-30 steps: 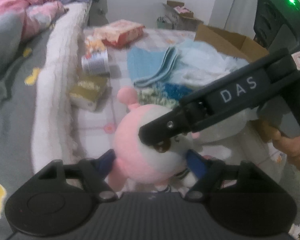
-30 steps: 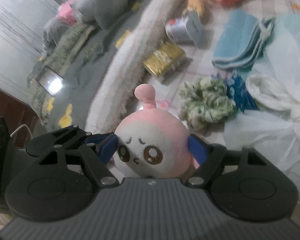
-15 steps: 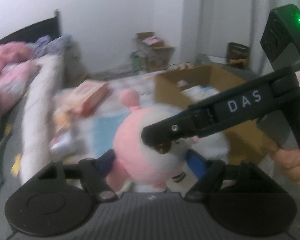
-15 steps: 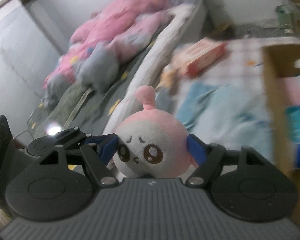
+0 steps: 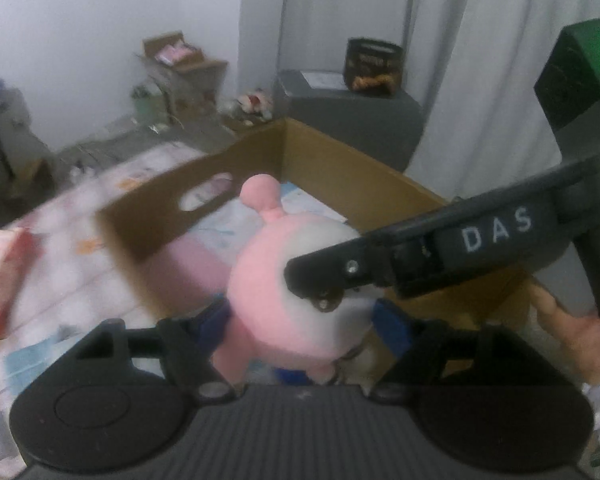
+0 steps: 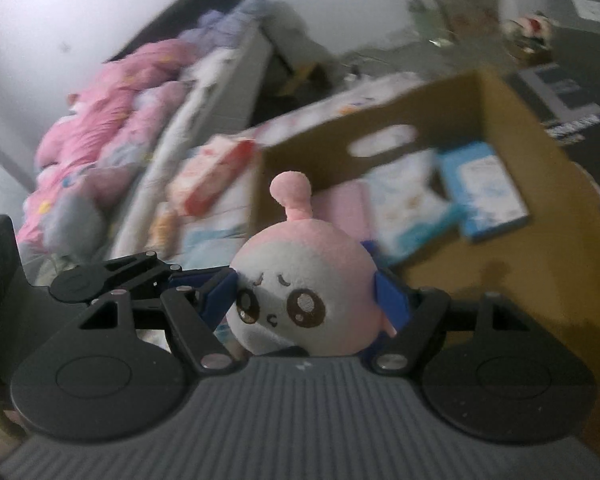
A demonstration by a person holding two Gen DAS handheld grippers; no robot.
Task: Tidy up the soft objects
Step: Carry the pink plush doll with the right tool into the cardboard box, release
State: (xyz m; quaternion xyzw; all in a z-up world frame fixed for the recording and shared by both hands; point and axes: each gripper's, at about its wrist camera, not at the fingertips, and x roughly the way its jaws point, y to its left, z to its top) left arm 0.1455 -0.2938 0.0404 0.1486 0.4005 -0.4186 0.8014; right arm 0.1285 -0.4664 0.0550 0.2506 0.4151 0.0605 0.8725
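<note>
Both grippers, left [image 5: 300, 320] and right [image 6: 306, 292], still clamp the pink-white plush toy [image 6: 300, 296], now swung from the bedspread to over the cardboard box [image 6: 540, 264]; drop-in looks next.

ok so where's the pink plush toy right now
The pink plush toy sits low and central in both wrist views, clamped between the left gripper and right gripper, in front of the open cardboard box.

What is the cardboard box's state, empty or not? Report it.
Not empty. The open-topped cardboard box already holds a blue packet, a pale packet and something pink.
</note>
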